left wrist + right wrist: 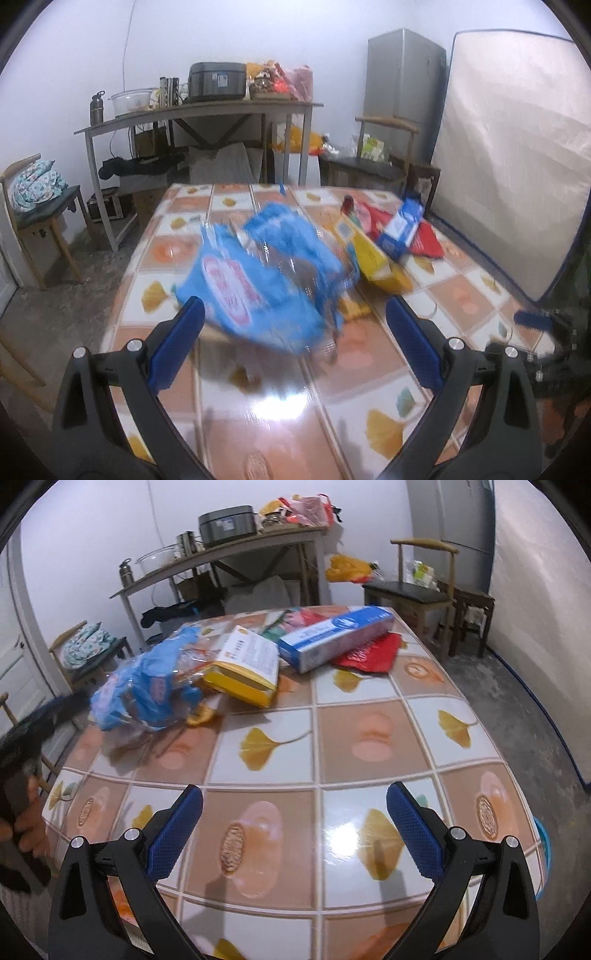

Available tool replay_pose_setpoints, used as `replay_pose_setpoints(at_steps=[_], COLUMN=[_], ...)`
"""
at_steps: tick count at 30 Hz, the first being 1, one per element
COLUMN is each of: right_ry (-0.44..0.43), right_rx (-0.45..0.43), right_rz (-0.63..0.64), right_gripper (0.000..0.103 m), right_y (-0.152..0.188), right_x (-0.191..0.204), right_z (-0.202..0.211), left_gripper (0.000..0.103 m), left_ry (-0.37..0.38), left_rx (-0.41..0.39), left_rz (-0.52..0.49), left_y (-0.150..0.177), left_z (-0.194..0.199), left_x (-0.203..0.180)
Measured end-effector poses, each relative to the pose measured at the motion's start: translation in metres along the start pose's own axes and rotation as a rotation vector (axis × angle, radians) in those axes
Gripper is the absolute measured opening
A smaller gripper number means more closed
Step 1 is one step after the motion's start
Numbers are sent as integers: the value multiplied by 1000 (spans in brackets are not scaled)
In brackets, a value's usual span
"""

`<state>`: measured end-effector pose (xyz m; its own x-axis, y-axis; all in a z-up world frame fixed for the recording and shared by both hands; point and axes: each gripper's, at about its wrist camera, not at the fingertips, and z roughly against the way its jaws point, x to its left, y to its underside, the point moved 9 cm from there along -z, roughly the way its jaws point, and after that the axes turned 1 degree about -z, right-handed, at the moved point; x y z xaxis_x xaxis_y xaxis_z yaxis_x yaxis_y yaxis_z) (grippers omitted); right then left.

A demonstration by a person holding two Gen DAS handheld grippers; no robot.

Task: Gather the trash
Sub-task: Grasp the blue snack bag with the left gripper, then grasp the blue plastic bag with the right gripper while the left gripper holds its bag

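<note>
left gripper [293, 314]: lower centre of the left wrist view, blue-padded fingers spread wide, nothing between them; the blurred blue plastic wrapper [266, 273] lies just ahead of the tips on the table, and whether the left pad touches it cannot be told.

right gripper [294, 799]: lower centre of the right wrist view, fingers spread wide, empty, above bare tablecloth.

table [369, 738]: covered with a glossy cloth of orange and white squares with yellow leaf prints.

trash, all in the upper half of the table in the right wrist view:
- blue plastic wrapper [147, 698], crumpled, partly clear, at centre left.
- yellow box [245, 668], one end open, just right of the wrapper and touching it.
- blue and white long box [332, 637], lying tilted, one end near the yellow box, resting on the red bag.
- red bag [369, 655], flat, under and beside the long box, upper centre right.

a hand [27, 812] at the far left edge of the right wrist view grips a dark handle.

background, upper part of both views: grey side table [199, 110] with a dark cooker [218, 83], wooden chair [424, 583], mattress [509, 155] leaning at right.
</note>
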<state>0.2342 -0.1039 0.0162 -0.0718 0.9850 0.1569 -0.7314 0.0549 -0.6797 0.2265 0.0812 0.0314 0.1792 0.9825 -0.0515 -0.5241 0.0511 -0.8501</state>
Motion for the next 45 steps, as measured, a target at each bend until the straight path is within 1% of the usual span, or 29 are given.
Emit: replay_pose_setpoints(at_steps=[2, 5, 6, 7, 8, 10, 11, 12, 13, 14, 15, 18, 21, 24, 26, 28, 29, 30, 32, 34, 35, 36, 37, 38, 39, 40, 41, 43, 45], right_ry=[-7, -16, -18, -20, -21, -19, -18, -16, -14, -16, -18, -22, -26, -27, -25, -20, -13, -3, 7, 23, 38, 48, 62, 70, 67, 59, 39, -15, -82], right_rx=[5, 17, 20, 25, 27, 31, 31, 31, 30, 30, 29, 24, 19, 9, -4, -23, -41, -68, -120, -179, -222, -244, -269, -300, -315, -332, -352, -376, -364], right_rz=[6, -9, -17, -29, -35, -47, -49, -51, -53, -58, -61, -62, -63, -66, -71, -78, -84, -97, -134, -172, -202, -218, -240, -272, -290, -308, -324, -323, -282], right_gripper=[97, 97, 97, 97, 97, 97, 97, 97, 97, 97, 97, 97, 97, 97, 97, 97, 97, 97, 97, 97, 97, 95, 92, 87, 82, 80, 75, 69, 59], right_y=[0, 1, 3, 4, 5, 6, 6, 6, 6, 6, 6, 5, 6, 7, 6, 4, 2, -1, -7, -12, -14, -15, -16, -16, -17, -17, -19, -22, -29], right_x=[4, 5, 4, 3, 1, -2, -3, -4, -6, -7, -8, -8, -8, -9, -11, -16, -20, -27, -41, -58, -72, -80, -90, -103, -109, -115, -118, -115, -97], right_z=[-2, -4, -6, -6, -7, -7, -7, -6, -6, -5, -6, -5, -4, 0, 4, 9, 13, 19, 33, 49, 63, 70, 79, 92, 97, 104, 112, 119, 116], left_gripper=[95, 95, 92, 80, 72, 55, 50, 42, 32, 27, 18, 3, 0, 0, 0, 0, 0, 0, 0, 0, 0, 0, 0, 0, 0, 0, 0, 0, 0], left_ry=[27, -33, -44, -55, -63, -52, -37, -33, -34, -34, -34, -37, -50, -26, 57, 211, 325, 404, 660, 836, 912, 925, 905, 867, 853, 833, 794, 744, 716], left_rx=[15, 106, 128, 152, 181, 238, 255, 265, 277, 283, 285, 262, 206, 119, 76, 58, 67, 80, 148, 226, 286, 325, 371, 424, 462, 508, 552, 587, 599], left_rz=[-16, -40, -44, -47, -48, -30, -7, 2, 11, 18, 22, 28, 32, 17, 19, 43, 67, 90, 178, 248, 293, 315, 326, 342, 363, 393, 421, 448, 458], left_y=[-7, -7, -5, -1, 3, 13, 17, 20, 23, 25, 26, 24, 10, -11, -24, -36, -39, -40, -39, -31, -22, -13, -1, 17, 28, 42, 59, 77, 88], left_z=[-9, -38, -45, -51, -56, -63, -64, -64, -64, -63, -61, -53, -39, -10, 13, 37, 49, 56, 71, 74, 70, 64, 53, 37, 27, 13, -2, -18, -27], left_x=[-1, 6, 8, 10, 12, 14, 16, 18, 19, 20, 21, 24, 27, 21, 8, -12, -26, -35, -63, -82, -93, -98, -101, -102, -103, -101, -97, -90, -86])
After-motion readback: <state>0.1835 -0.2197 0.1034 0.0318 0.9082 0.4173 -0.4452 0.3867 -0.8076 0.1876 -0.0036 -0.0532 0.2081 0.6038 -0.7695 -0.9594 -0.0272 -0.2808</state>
